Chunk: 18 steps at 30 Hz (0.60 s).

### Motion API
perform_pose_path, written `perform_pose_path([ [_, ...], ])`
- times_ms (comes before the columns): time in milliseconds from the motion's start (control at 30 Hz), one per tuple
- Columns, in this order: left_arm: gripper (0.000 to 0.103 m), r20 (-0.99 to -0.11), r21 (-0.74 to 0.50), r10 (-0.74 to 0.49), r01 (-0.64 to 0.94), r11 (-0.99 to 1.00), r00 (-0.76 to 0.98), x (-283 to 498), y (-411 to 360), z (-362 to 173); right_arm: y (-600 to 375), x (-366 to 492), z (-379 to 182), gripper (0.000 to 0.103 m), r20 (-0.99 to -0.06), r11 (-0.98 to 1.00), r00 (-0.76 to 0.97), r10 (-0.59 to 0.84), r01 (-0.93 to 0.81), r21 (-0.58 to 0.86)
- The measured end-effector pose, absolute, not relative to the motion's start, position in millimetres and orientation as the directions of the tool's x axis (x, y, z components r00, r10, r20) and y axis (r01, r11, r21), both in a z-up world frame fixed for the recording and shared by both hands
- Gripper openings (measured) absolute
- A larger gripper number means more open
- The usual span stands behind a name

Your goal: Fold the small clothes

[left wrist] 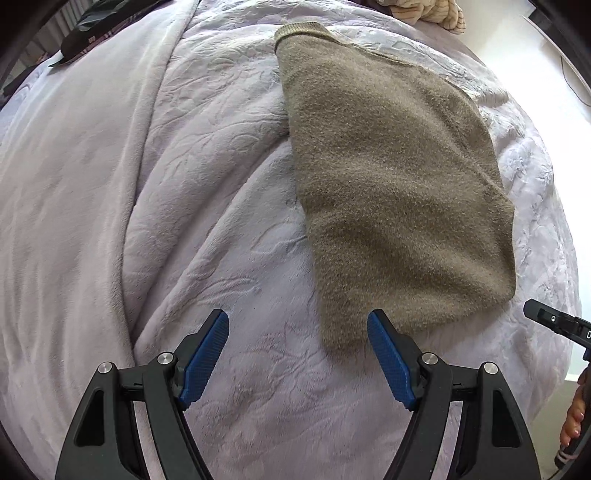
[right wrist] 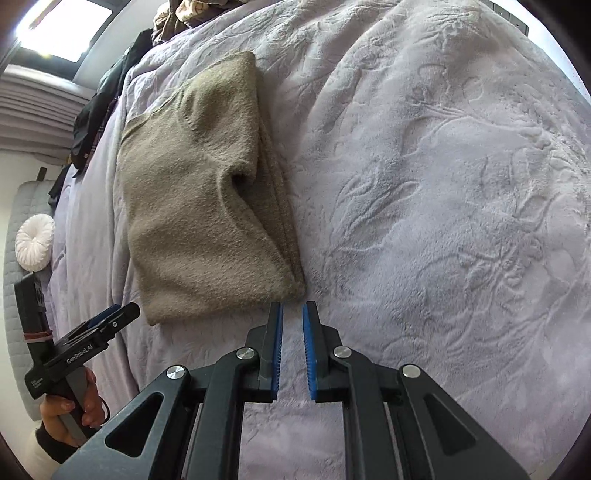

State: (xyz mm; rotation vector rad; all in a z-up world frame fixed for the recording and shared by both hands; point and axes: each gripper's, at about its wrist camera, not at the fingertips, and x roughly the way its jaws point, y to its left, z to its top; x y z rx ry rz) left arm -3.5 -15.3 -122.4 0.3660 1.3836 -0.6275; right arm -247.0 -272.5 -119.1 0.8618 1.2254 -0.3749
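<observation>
Lilac embossed blanket covers the bed and fills both views; dark clothing lies heaped at its far left edge. From my left wrist view, my left gripper points steeply down over bare blanket, its jaws spread wide with nothing between the blue pads. The near corner of the folded olive knit garment lies just beyond the right-hand pad; I cannot tell if they touch. The garment lies flat on the blanket, folded edges stacked along one side. In my right wrist view, my right gripper has its jaws nearly together, only a narrow slit between the pads, gripping nothing, with the tips just beside the garment's near corner. A striped pile sits at the bed's far edge.
</observation>
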Motion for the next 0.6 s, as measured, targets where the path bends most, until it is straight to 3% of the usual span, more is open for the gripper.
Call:
perform_pose_path([
  [367, 0.078, -0.983, -0.108, -0.177, 0.607, 0.788, 0.055, -13, -3, -109, -257, -232, -111, 0.017, -0.919, 0.649, 0.323, 0.228, 0.653, 0.391],
  [400, 0.078, -0.983, -0.108, -0.175, 0.608, 0.787, 0.052, -14, -3, -108, -255, -230, -110, 0.022, -0.918, 0.653, 0.322, 0.23, 0.649, 0.391],
  [500, 0.078, -0.985, -0.106, -0.168, 0.61, 0.785, 0.045, -15, -4, -107, -252, -224, -105, 0.053, -0.918, 0.666, 0.324, 0.226, 0.637, 0.389],
  [600, 0.078, -0.988, -0.107, -0.153, 0.605, 0.789, 0.026, -14, -6, -109, -251, -217, -103, 0.055, -0.917, 0.677, 0.323, 0.234, 0.623, 0.392],
])
